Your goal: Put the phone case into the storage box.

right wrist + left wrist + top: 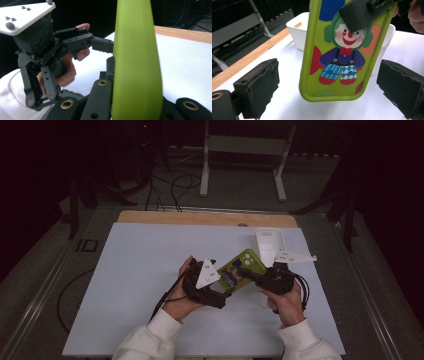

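1. Where the high view looks down on the white table [140, 285], the left gripper [226, 296] sits in the person's left hand [182, 295] near the table's middle, with its jaws pointing right toward a green phone case [241, 268].
2. In the left gripper view, its two black foam pads [260, 86] stand wide apart, released. The case's lower end hangs between them, and neither pad touches it.
3. The green phone case [339, 50] is held clear above the table, between the two grippers. Its back shows a cartoon clown in a blue top and checked shorts.
4. The right gripper [245, 271] is clenched on the case's upper end. In the left gripper view one of its black jaws lies across the clown's head.
5. In the right gripper view the case [136, 62] stands edge-on, rising from between the closed jaws.
6. Behind the right gripper, a white tray [269, 242] rests on the table.
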